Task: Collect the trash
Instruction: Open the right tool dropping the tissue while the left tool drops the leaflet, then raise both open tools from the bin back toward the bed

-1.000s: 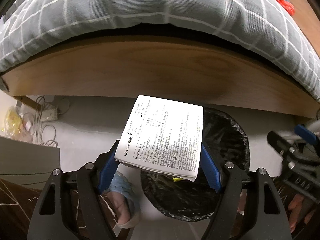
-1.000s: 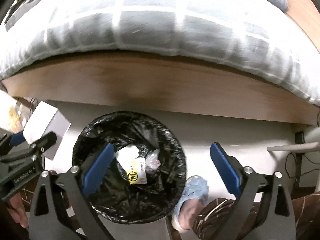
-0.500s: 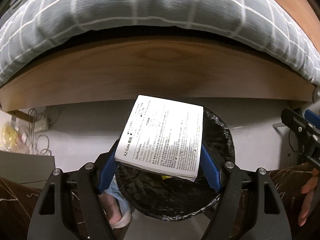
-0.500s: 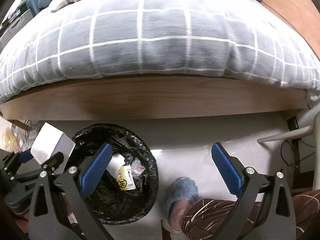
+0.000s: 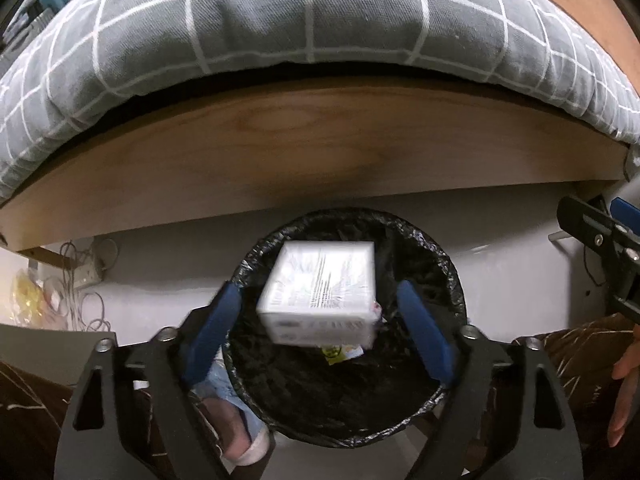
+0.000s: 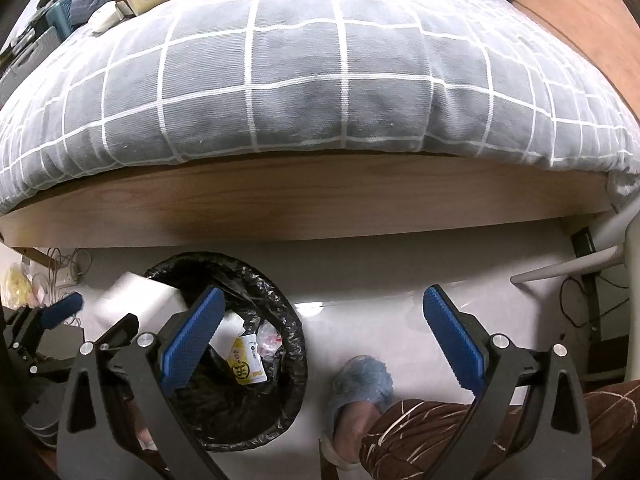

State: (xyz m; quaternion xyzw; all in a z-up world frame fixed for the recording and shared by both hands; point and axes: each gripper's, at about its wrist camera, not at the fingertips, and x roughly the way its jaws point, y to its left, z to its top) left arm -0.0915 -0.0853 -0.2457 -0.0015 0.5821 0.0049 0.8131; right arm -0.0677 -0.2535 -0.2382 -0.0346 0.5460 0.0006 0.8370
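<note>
My left gripper (image 5: 318, 328) stood with jaws wide, the white box (image 5: 320, 294) loose between them at frame centre, blurred, above the black-lined trash bin (image 5: 448, 276). My right gripper (image 6: 326, 340) hung wide apart and held nothing, low in its frame, the bin at lower left.

Bin liner (image 5: 448, 280) is glossy black, and the box (image 5: 320, 292) is white with tiny dark print. Duvet (image 6: 300, 80) is grey with a white grid. Gripper pads (image 6: 192, 336) are bright blue, slipper (image 6: 360, 380) is fuzzy light blue, and the bed frame (image 6: 320, 204) is tan woodgrain.
</note>
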